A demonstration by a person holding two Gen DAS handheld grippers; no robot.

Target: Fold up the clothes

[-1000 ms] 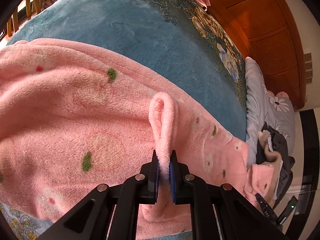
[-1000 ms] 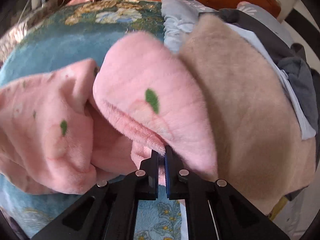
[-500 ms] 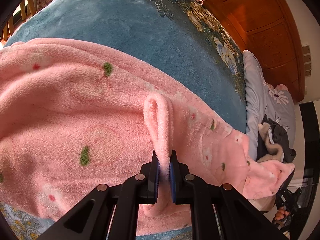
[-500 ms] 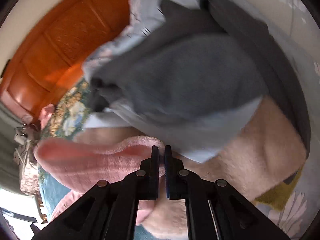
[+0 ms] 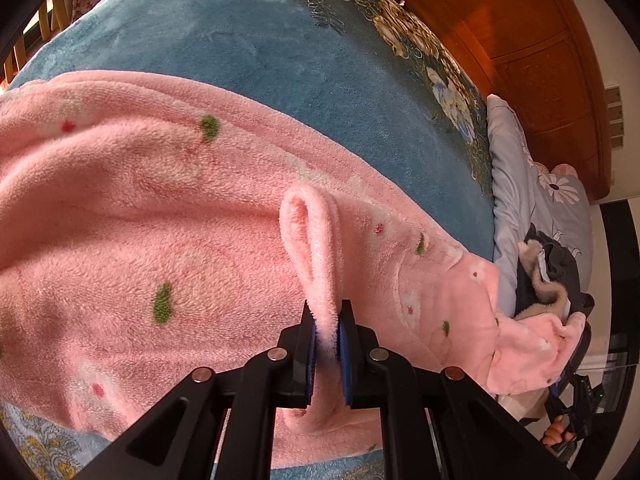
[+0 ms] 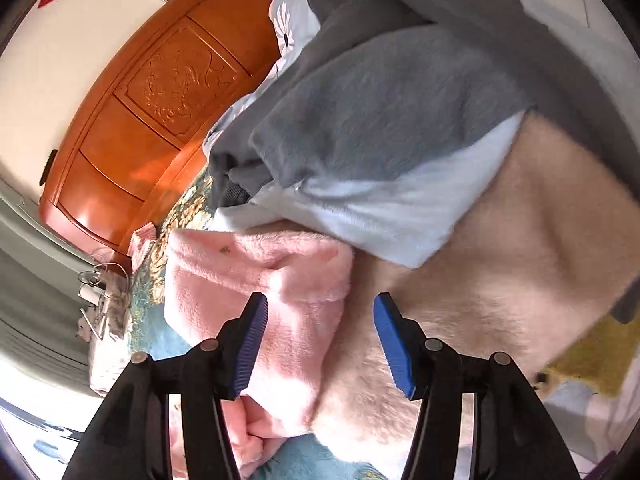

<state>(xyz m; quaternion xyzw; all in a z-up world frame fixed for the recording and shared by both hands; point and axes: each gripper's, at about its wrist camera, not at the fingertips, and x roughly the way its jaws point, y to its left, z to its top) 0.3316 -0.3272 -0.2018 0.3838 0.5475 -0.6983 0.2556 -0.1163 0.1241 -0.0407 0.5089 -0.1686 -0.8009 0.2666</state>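
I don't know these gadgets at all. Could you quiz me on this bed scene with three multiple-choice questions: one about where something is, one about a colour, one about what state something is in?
1. Where does the pink fleece garment lie?
A. On a blue blanket
B. On a wooden floor
C. Inside a drawer

2. What colour are the small leaf-shaped marks on the pink fleece?
A. Purple
B. Green
C. Orange

3. How do the right gripper's jaws stand?
A. Clamped on grey cloth
B. Apart, pressing on nothing
C. Shut on a hanger

Answers:
1 A: the blue blanket spreads out beyond and under the fleece.
2 B: green marks dot the pink pile.
3 B: its jaws have just been opening, and the blue pads stand clear of the pink fleece and beige fleece ahead, while the left gripper pinches a pink fold.
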